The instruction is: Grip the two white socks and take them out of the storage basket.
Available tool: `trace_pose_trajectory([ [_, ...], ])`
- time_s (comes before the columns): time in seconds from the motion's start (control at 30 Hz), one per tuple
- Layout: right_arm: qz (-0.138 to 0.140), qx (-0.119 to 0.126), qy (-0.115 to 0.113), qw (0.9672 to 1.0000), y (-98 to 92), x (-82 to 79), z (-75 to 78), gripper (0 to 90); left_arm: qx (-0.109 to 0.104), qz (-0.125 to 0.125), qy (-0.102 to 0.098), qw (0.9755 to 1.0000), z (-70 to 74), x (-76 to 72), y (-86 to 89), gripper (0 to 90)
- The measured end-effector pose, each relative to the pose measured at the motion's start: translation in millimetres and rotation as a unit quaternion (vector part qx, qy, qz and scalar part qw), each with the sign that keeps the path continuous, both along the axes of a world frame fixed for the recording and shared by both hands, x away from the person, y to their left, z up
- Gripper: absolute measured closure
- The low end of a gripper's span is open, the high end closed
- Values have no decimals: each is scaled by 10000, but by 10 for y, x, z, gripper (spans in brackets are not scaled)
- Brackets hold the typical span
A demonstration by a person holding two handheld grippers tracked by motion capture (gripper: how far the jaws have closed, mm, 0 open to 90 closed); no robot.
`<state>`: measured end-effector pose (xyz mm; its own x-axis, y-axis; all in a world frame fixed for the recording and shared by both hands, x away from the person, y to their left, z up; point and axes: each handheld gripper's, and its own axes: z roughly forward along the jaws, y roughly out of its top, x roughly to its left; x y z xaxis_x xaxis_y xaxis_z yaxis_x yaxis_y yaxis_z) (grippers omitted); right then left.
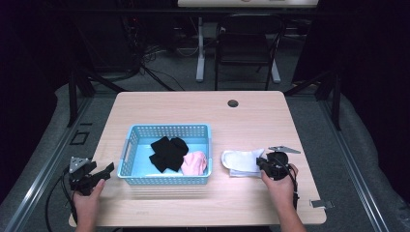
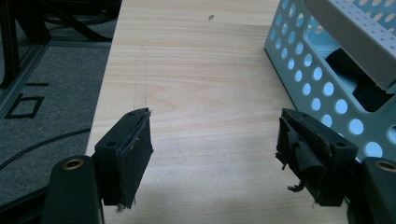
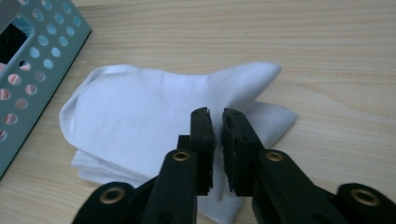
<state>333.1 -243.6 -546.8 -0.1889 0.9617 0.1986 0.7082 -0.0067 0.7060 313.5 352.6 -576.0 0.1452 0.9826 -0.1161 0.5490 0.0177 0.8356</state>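
No writing, label or number can be read on anything here. Dark markings on the grey floor (image 2: 28, 100), off beyond the left tongs (image 2: 212, 154), are too unclear to make out.

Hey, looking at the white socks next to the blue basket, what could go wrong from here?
1. The right hand-held gripper has its jaws nearly closed over one edge of the white socks; the folded stack may come apart, and a layer could stay on the table.
2. The socks lie close to the blue basket, so dragging them sideways might catch its wall and shift it.
3. The left hand-held gripper is open and off the basket, so nothing steadies it.
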Motion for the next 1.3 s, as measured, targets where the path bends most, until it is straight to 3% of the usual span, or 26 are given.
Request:
trace_pose_trajectory([
  [0.1,-64,67,-57,9999,-38,-4,-37,667,20,11,17,10000,6,-3,14,265],
  [0.27,-94,-55,-252,9996,-27,-10,-71,556,13,16,6,10000,2,0,9,265],
  [0.77,-59,-198,-447,9988,2,-27,-6,493,7,-1,-5,10000,4,2,-4,264],
  [1.03,378,-234,-663,9968,173,-64,204,466,29,-13,29,10000,7,1,-4,265],
  [1.17,764,-322,-844,9930,315,-124,267,458,39,-15,23,10000,7,2,-5,264],
  [1.3,1055,-283,-877,9901,439,-189,270,457,42,-14,28,10000,7,3,-5,264],
])
